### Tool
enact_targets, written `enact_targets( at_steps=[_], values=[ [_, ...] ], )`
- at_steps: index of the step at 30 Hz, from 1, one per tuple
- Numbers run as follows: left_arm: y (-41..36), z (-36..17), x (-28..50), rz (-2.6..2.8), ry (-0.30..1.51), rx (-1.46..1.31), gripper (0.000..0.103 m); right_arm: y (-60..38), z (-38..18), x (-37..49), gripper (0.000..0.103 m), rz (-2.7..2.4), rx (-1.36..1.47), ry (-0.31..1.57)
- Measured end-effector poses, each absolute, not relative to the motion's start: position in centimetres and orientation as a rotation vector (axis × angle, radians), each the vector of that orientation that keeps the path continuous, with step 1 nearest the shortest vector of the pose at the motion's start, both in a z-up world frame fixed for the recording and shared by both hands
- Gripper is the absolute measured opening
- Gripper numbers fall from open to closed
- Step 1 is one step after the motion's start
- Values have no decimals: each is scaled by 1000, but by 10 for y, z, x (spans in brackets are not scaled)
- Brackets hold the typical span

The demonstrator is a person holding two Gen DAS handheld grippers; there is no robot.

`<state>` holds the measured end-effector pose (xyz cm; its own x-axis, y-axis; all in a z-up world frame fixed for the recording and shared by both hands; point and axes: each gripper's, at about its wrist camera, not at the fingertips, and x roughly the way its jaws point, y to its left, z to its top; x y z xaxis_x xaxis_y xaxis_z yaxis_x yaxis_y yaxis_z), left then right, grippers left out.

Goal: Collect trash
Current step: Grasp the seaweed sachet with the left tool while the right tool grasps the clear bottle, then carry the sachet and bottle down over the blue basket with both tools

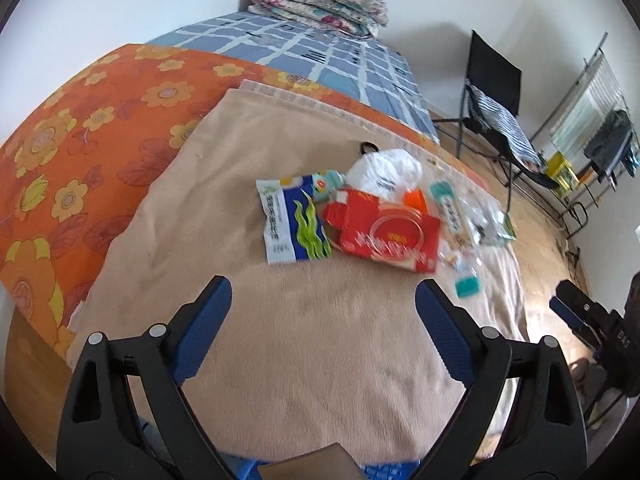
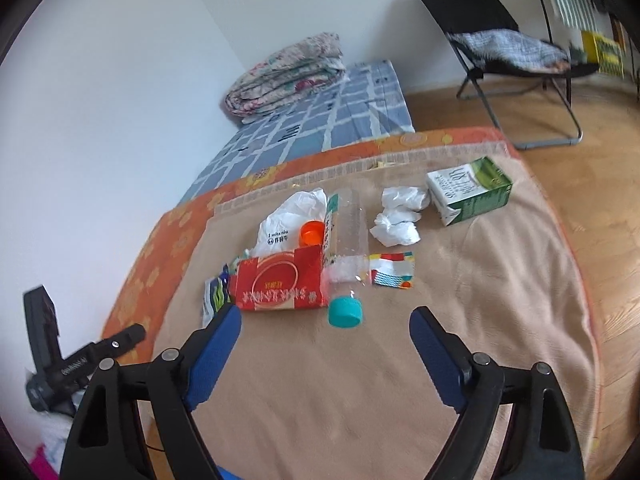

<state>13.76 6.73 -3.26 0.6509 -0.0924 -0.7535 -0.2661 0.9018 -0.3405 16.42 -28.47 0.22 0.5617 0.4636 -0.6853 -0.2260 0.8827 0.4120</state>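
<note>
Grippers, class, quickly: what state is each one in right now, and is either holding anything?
Left gripper: open, holding nothing.
Right gripper: open, holding nothing.

red box: flattened, in front of me on the tan blanket, open flap up.
white bag: crumpled behind my red box.
clear bottle: lying down, teal cap toward me.
orange cap: beside that bottle.
blue-green wrapper: flat, left of my box.
tissues: wadded.
green carton: far right, on its side.
</note>
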Motion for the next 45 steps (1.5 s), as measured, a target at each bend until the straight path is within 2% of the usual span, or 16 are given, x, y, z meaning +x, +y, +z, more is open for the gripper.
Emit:
enact_targets(
  at_steps=[5,8,21,28,34,36,40,41,45],
  values=[
    [84,-45,167,124,883,-519,94,-276,-10,193,87,446,363,929],
    [97,-58,184,135,899,-572,82,-266,-19,210,84,432,352,945],
    [107,-106,235,146,980,-620,82,-242,-53,266,75,361,306,999],
    [103,-119,248,148,998,-606,82,-235,-63,285,75,331,257,998],
    [103,-127,257,164,1015,-597,77,-227,-70,291,74,318,235,1005],
    [103,-129,258,161,1016,-594,68,-224,-72,293,73,318,230,1006],
    [107,-133,259,156,1009,-608,61,-219,-76,296,72,310,210,1011],
    [109,-133,259,158,1007,-613,56,-218,-78,297,72,311,209,1015],
    [114,-135,258,144,1001,-642,55,-216,-85,300,62,309,199,1039]
  ],
)
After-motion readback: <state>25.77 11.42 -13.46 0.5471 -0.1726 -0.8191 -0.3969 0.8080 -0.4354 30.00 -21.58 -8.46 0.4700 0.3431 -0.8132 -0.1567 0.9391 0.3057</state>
